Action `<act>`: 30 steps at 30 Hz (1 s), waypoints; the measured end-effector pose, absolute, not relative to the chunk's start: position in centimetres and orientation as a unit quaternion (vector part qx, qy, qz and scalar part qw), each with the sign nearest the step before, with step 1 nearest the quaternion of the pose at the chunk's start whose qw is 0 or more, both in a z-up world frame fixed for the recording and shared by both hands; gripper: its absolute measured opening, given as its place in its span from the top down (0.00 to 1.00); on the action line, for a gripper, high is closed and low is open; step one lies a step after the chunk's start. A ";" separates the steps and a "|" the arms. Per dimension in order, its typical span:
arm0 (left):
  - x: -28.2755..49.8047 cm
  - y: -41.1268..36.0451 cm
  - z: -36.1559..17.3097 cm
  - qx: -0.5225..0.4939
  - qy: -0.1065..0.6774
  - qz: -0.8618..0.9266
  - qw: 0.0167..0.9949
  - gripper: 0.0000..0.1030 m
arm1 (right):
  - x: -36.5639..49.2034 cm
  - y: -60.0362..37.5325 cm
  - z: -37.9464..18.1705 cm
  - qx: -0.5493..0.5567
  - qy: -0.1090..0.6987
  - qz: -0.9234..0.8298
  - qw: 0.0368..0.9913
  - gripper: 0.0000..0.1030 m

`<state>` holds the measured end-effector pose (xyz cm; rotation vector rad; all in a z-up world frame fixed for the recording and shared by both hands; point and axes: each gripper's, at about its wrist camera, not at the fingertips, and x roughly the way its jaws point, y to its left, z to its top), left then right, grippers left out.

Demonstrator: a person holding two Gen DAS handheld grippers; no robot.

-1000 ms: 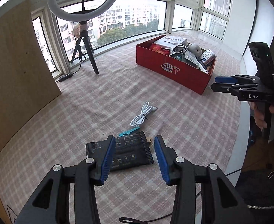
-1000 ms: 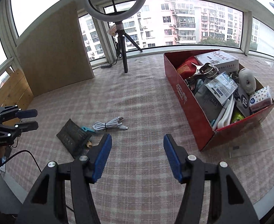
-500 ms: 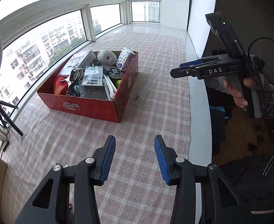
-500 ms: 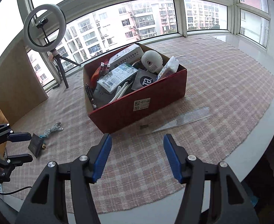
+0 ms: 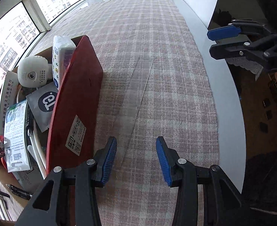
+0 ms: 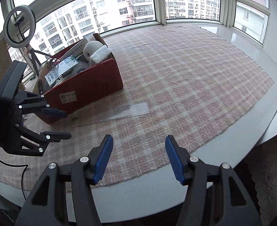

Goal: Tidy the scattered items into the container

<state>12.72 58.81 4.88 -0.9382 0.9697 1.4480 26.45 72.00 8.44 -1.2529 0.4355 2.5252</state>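
The left gripper (image 5: 136, 159) hung low over the checked cloth (image 5: 157, 56), its jaws spread wide and holding nothing, lined up along a clear plastic ruler (image 5: 136, 98) that lay flat just beside the red box (image 5: 76, 101). The right gripper (image 6: 138, 158) hovered nearer the surface's edge, jaws likewise apart and empty. In the right wrist view the ruler (image 6: 119, 112) ran alongside the box's (image 6: 93, 83) labelled wall, with the left gripper (image 6: 58, 124) poised at its near end. The box was already crowded with packets, a white round camera (image 5: 32, 71) and a tissue pack (image 5: 61, 54). The step in hand seemed to be the approach to the ruler. Being thin and flat against the cloth, it would likely need the jaws lowered astride one edge, or tipped up first, before closing and lifting it into the box
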 end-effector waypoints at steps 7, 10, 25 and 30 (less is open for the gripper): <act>12.3 61.2 2.7 -0.423 0.437 0.587 0.534 0.60 | 24.8 74.9 7.3 -0.443 0.149 0.878 0.102 0.45; 12.3 61.8 2.4 -0.425 0.441 0.585 0.531 0.60 | 24.0 75.1 6.9 -0.443 0.145 0.881 0.083 0.45; 11.8 66.6 3.9 -0.419 0.410 0.617 0.526 0.54 | 22.3 76.6 5.7 -0.449 0.154 0.879 0.042 0.45; 11.8 68.4 3.9 -0.419 0.386 0.642 0.513 0.47 | 21.8 77.6 5.9 -0.443 0.166 0.880 0.032 0.45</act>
